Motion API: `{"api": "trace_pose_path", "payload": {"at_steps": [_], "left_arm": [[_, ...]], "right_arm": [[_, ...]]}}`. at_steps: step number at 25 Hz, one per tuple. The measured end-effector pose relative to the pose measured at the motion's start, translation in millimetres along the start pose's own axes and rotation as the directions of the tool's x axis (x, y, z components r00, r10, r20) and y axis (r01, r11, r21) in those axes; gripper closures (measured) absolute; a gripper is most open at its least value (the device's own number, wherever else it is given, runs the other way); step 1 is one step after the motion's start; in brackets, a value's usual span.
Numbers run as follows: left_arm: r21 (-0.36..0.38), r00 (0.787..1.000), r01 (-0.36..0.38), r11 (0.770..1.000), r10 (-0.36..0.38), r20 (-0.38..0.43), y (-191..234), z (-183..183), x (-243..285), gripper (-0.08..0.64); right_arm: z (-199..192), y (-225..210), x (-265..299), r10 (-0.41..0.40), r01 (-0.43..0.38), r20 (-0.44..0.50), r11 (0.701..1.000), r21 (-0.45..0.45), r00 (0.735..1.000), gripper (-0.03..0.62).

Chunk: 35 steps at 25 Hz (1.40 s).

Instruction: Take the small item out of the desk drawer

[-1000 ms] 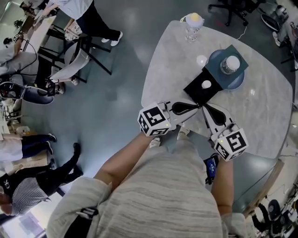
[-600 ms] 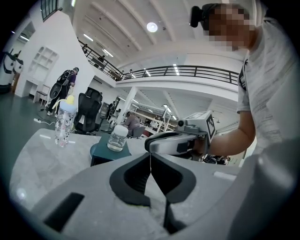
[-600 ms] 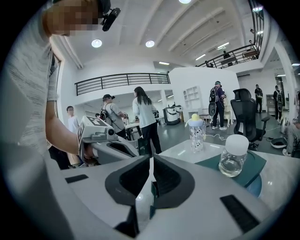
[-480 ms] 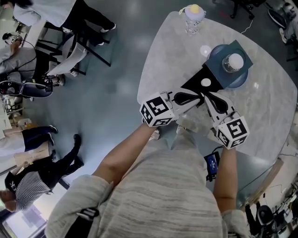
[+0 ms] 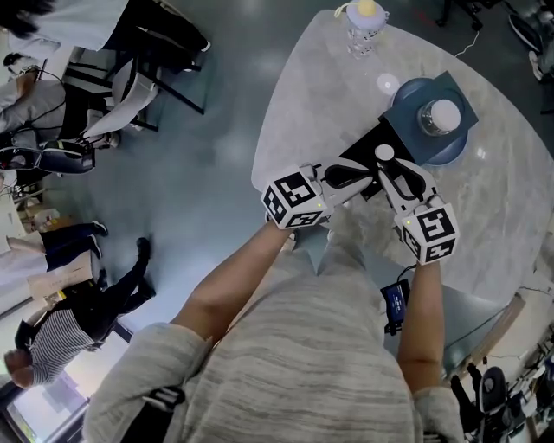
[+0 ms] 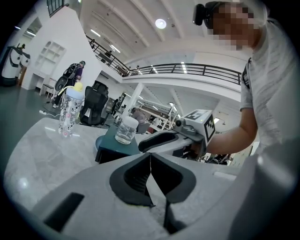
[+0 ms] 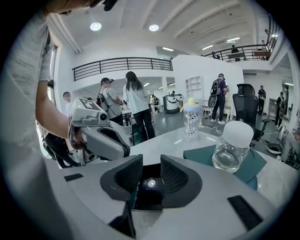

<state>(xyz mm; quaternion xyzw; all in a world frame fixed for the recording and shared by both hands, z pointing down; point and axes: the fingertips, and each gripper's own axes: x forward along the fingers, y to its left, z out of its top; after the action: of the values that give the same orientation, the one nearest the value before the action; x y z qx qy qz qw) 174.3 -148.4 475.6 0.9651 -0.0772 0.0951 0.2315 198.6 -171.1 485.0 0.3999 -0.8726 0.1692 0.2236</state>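
Right gripper (image 7: 147, 176) jaws are opening, and the small item (image 7: 150, 183) is seen between them in the right gripper view, low in the gap. The pads are not pressed on it. Left gripper (image 6: 150, 161) jaws are pressed together, and nothing is seen between them. In the head view it is held at the near edge of the open black drawer (image 5: 391, 138); whether it touches the drawer cannot be told.

The small item is a little pale ball lying on the drawer's dark floor, about midway along it. Beyond the drawer's far end a glass jar (image 5: 446, 114) with a white lid is set on a teal box (image 5: 450, 86). Further beyond the drawer a clear bottle (image 5: 365, 17) with a yellow cap is stood near the far edge of the table (image 5: 303, 112).

The ball is judged to be light, hard and smooth, so little force is needed, but it can be expected to roll away or squirt out if it is pinched off-centre. It is best taken across its widest part, with one pad on each side and the pads level with its middle. An approach from straight above the drawer is called for, since room to the sides is limited by the drawer walls. The jaws should be closed slowly so that the ball is not nudged along the floor before both pads are seated.
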Motion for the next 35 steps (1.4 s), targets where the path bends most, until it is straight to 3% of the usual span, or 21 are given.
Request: {"api": "trace_pose_path", "payload": {"at_steps": [15, 20, 35], "left_arm": [[-0.041, 1.0, -0.018, 0.999, 0.018, -0.001, 11.5, -7.3, 5.8, 0.545], [-0.048, 1.0, -0.015, 0.999, 0.015, -0.003, 13.0, -7.9, 6.4, 0.545], [-0.06, 1.0, -0.01, 0.998, 0.01, -0.004, 15.6, -9.8, 4.5, 0.545]], "right_arm": [[-36.3, -28.2, 35.7, -0.02, 0.003, -0.196, 0.996, -0.086, 0.98, 0.407], [-44.0, -31.2, 46.4, -0.035, -0.001, -0.26, 0.991, -0.136, 0.965, 0.4], [-58.2, -37.8, 60.2, -0.077, 0.021, -0.346, 0.986, -0.164, 0.935, 0.4]]}}
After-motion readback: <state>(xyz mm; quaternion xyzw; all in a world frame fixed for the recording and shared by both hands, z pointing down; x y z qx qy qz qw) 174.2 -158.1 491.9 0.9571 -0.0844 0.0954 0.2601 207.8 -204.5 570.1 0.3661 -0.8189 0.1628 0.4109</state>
